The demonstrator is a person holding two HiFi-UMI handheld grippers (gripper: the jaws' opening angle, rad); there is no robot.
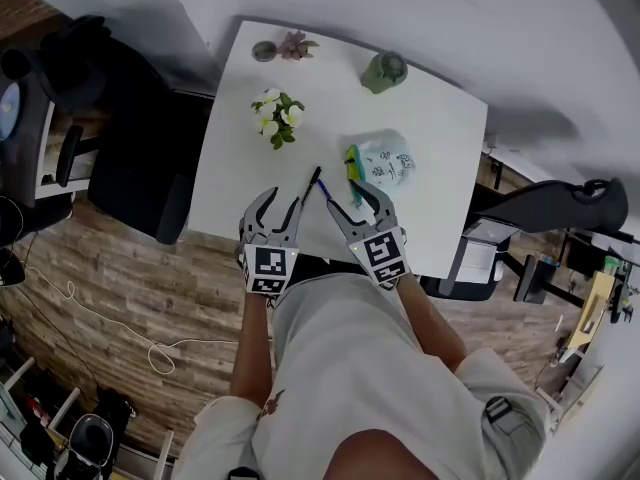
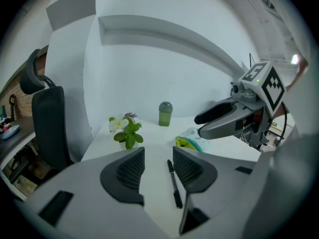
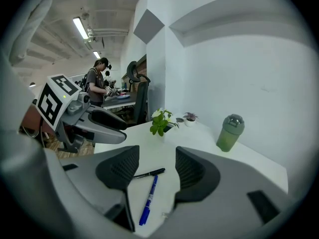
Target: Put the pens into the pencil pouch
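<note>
- The white worktop (image 1: 230,183) carries a soft pale pencil pouch with teal print and a yellow-green end (image 1: 385,160), and I'll use that as my landmark.
- The slim black pen (image 1: 313,181) lies just left of the pouch. The blue pen (image 1: 327,192) sits between the black one and the pouch. Their ends come close together, but I can't tell if they touch.
- The left tongs (image 1: 282,200) are about half open and holding nothing. In the left gripper view the black pen (image 2: 173,180) lies on the worktop between the pads, not gripped.
- The right tongs (image 1: 347,193) are a bit wider open and also empty. They hang just short of the pouch's near-left corner. In the right gripper view the blue pen (image 3: 148,198) and the black pen (image 3: 149,173) both show below the gap.
- Handling, my guess: the pens are light, stiff and smooth, so they'll probably roll or skid if nudged. I'd pinch one across the middle of the barrel.
- The pouch looks floppy and light, so it'll likely slide. One pair of tongs should pin or lift the yellow-green end while the other feeds a pen in.
- Count: two pens, one pouch and two tongs.
- Also there: one green bottle (image 1: 384,71) beyond the pouch, one white-flowered plant (image 1: 276,116) to its left, and one small purplish plant (image 1: 296,45) further back left.
</note>
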